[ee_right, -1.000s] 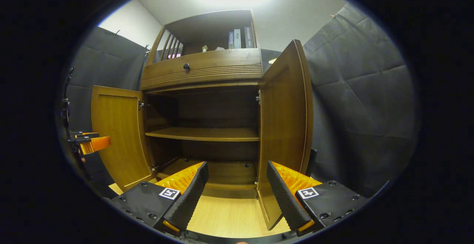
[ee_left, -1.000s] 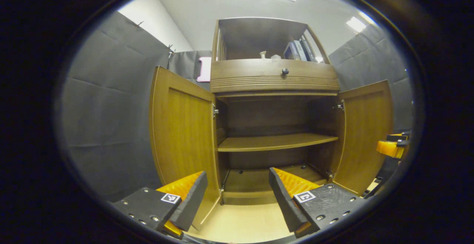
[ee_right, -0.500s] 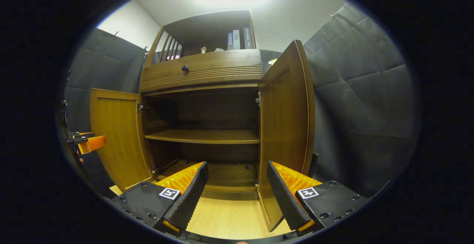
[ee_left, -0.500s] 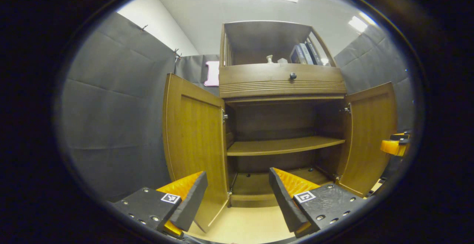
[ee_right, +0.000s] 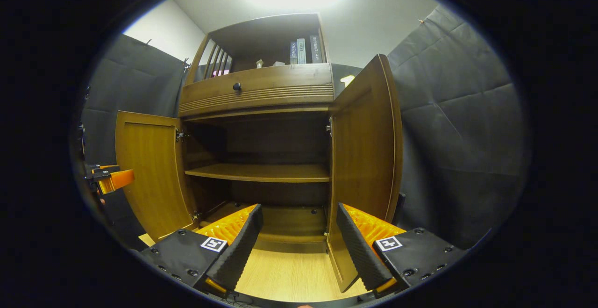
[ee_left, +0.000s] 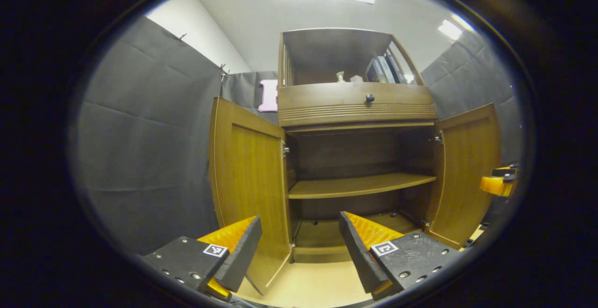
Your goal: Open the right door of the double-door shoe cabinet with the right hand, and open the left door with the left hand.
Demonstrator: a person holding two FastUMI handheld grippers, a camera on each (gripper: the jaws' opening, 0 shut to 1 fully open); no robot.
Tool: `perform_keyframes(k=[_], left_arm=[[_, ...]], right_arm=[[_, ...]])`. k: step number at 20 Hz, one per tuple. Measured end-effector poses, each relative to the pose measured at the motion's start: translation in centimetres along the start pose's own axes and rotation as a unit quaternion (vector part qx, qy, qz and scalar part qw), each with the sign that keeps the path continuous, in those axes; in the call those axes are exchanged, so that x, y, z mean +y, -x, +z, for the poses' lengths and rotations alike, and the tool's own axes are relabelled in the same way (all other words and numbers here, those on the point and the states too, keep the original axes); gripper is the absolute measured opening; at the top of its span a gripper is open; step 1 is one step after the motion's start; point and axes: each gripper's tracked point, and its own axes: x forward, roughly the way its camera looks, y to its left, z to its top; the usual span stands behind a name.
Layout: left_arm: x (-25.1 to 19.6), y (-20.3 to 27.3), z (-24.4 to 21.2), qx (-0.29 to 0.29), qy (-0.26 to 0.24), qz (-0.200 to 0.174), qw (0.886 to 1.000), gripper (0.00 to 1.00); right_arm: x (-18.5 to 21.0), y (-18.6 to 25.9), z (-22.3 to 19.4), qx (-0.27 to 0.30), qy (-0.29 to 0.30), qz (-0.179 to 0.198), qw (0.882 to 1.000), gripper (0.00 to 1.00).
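Now both doors of the shoe cabinet stand swung wide, so the work looks essentially done; what remains, I judge, is a clean retreat. Keep each gripper clear of its door's free edge as you draw back, so you do not nudge a panel toward shut, and pull straight away from the cabinet, not across its front.

Your left gripper sits low in front of the cabinet's base, pointing into the opening, with the left door just beside its left finger in the left gripper view. Its jaws are spread wide and hold nothing; you can see the floor and the lower compartment between them.

Your right gripper is posed the same way: low, level, aimed at the interior. Its jaws are also wide apart and empty. The right door hangs open with its bottom edge passing close by the right finger; whether it touches I cannot tell, so mind that side first.

Inside, the middle shelf is bare. Above sit the drawer with its dark knob and a few books on the top shelf.
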Motion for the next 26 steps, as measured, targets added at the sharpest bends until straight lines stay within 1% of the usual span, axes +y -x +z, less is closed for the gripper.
perform_keyframes(k=[13, 14, 15, 16, 18, 19, 21, 22, 23, 24, 26], left_arm=[[1.5, 0.6, 0.6, -0.006, -0.008, 0.011, 1.0, 0.96], [1.6, 0.7, 0.7, -0.005, -0.008, 0.011, 1.0, 0.96], [1.6, 0.8, 0.6, -0.004, -0.008, 0.011, 1.0, 0.96], [1.6, 0.9, 0.6, -0.002, -0.009, 0.009, 1.0, 0.96], [1.6, 1.0, 0.4, 0.001, -0.013, 0.008, 1.0, 0.96], [1.6, 1.0, 0.4, 0.002, -0.015, 0.007, 1.0, 0.96], [1.7, 1.1, 0.4, 0.004, -0.016, 0.005, 1.0, 0.96], [1.7, 1.1, 0.4, 0.004, -0.016, 0.005, 1.0, 0.96], [1.6, 1.1, 0.4, 0.005, -0.015, 0.004, 1.0, 0.96], [1.7, 1.1, 0.4, 0.006, -0.015, 0.005, 1.0, 0.96], [1.8, 1.2, 0.4, 0.007, -0.015, 0.006, 1.0, 0.96]], right_arm=[[-0.9, 1.2, 1.2, -0.005, -0.002, -0.018, 1.0, 0.99], [-1.0, 1.4, 1.2, -0.006, -0.002, -0.019, 1.0, 0.96], [-1.0, 1.4, 1.4, -0.006, 0.0, -0.021, 1.0, 0.96], [-1.1, 1.4, 1.4, -0.006, 0.002, -0.021, 1.0, 0.99], [-1.2, 1.5, 1.5, -0.006, 0.004, -0.023, 1.0, 0.99], [-1.2, 1.6, 1.5, -0.006, 0.004, -0.024, 1.0, 0.96], [-1.2, 1.7, 1.5, -0.005, 0.005, -0.025, 1.0, 0.96], [-1.3, 1.8, 1.6, -0.004, 0.004, -0.025, 1.0, 0.99], [-1.3, 1.9, 1.7, -0.004, 0.004, -0.026, 1.0, 0.99], [-1.3, 2.1, 1.9, -0.004, 0.003, -0.026, 1.0, 0.96], [-1.4, 2.1, 2.1, -0.006, 0.001, -0.028, 1.0, 0.96]])
